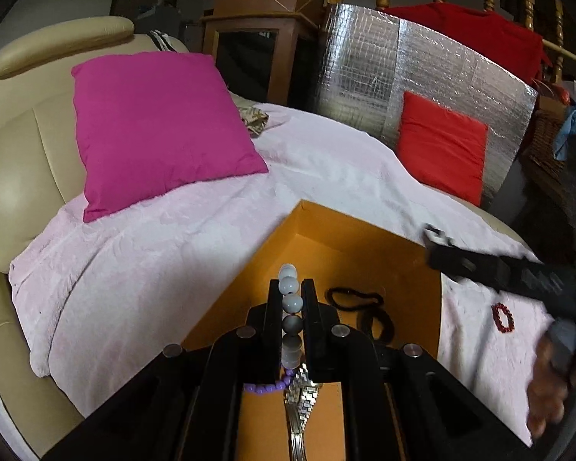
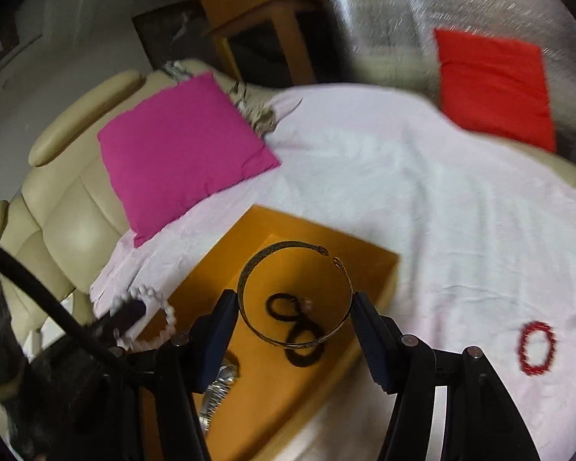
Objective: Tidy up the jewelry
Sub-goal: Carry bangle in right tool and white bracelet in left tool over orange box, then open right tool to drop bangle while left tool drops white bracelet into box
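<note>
A person works over a sofa covered with a pale pink blanket (image 2: 422,192). On the blanket sits an open orange box (image 2: 280,376).

The left gripper (image 1: 292,288) has its jaws pressed almost together on a bracelet of large white and grey beads (image 1: 290,301), and it holds this bracelet above the box. In the right wrist view the same bracelet shows as a loop of pale beads at the left side of the box.

The right gripper (image 2: 293,303) is spread to medium width and it pinches a thin metal bangle (image 2: 249,265) between its two pads. The bangle is an open ring with a small gap at the far side, and it hangs over the inside of the box.

Inside the box lies a dark cord necklace (image 2: 295,330), coiled on the bottom. A silver metal watch band (image 1: 301,392) and a string of small purple beads (image 1: 267,387) lie there too, near the left gripper.

A red bead bracelet (image 2: 537,347) lies alone on the blanket, to the right of the box and apart from it.

A pink cushion (image 1: 157,130) leans on the sofa back, and a red cushion (image 1: 441,146) stands further right.
</note>
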